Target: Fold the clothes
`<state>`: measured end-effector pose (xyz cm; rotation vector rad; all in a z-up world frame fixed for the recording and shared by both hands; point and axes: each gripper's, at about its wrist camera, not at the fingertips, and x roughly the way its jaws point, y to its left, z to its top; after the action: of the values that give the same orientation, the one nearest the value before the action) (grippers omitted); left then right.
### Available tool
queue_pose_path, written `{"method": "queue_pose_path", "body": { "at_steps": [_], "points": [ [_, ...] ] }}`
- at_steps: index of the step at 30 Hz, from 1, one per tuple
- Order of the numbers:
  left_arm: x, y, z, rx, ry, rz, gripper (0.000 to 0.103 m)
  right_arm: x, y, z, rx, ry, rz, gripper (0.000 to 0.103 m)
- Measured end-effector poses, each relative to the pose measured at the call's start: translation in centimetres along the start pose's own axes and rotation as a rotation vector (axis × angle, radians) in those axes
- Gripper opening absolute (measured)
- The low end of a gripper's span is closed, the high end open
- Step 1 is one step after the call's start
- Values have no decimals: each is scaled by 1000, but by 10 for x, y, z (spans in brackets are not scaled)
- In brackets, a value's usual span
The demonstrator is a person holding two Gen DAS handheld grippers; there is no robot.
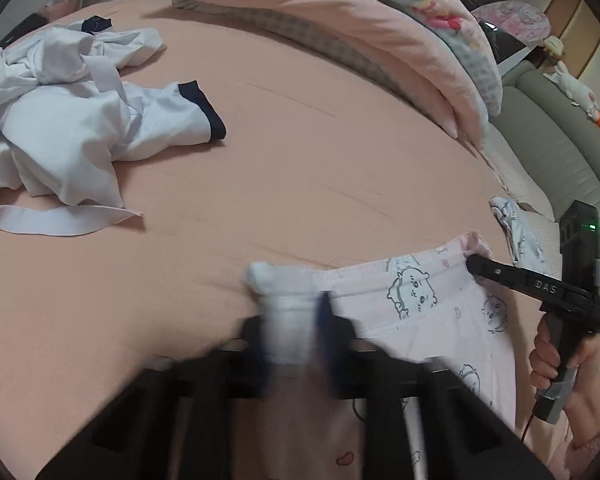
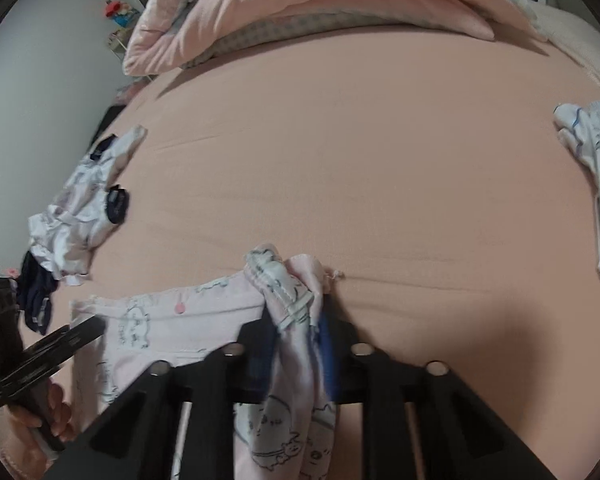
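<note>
- Pants (image 1: 440, 300): pink printed knit, waistband stretched flat over the bed (image 1: 300, 160); light, limp, likely stretchy.
- Left gripper (image 1: 296, 312): clamped on one waistband corner.
- Right gripper (image 2: 296, 320): clamped on the other corner, bunched.
- Hold at the waistband seam; the blurred view hides grip depth.

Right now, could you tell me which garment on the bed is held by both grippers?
The pink cartoon-print garment; the left gripper and right gripper clamp its waistband corners.
</note>
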<state>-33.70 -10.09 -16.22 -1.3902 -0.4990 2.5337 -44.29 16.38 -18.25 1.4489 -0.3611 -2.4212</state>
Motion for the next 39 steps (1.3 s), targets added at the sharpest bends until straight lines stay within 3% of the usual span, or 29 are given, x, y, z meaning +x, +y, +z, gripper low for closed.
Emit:
{"method": "queue_pose_path", "body": {
  "at_steps": [5,11,15,17,20,22,26,31,32,34,36,38,39],
  "points": [
    [-14,-23,4,69,-20,-10,8,-35,0,-4,0,-73,25,8],
    [-35,-92,15,207,-75,-148,8,-135,-5,-18,-32,-207,-25,8],
    [-31,-109,35,212,-72,-215,8,-189,-20,-15,-38,-274,-79,8],
    [-12,-109,41,219,-49,-198,8,-182,-31,-7,-44,-257,-111,8],
    [20,-105,33,200,-2,-195,8,-133,-54,-2,-5,-151,-138,8],
    [32,-102,20,218,14,-150,8,-98,-70,-5,30,-79,-153,8],
    [52,-92,16,200,31,-81,8,-65,-84,-8,66,-65,-143,9],
    [41,-93,31,226,29,-23,12,-37,-81,1,25,-11,-155,13],
    [38,-93,34,232,29,-11,13,-39,-82,2,34,-19,-142,15],
    [34,-93,39,242,28,12,32,-51,-89,2,86,-11,-148,25],
    [29,-93,45,253,27,35,44,-79,-93,-4,123,-50,-151,26],
    [7,-93,33,186,37,-6,44,-111,-94,-12,136,-103,-152,26],
    [-5,-92,27,152,42,-27,44,-123,-93,-25,145,-90,-136,26]
  ]
}}
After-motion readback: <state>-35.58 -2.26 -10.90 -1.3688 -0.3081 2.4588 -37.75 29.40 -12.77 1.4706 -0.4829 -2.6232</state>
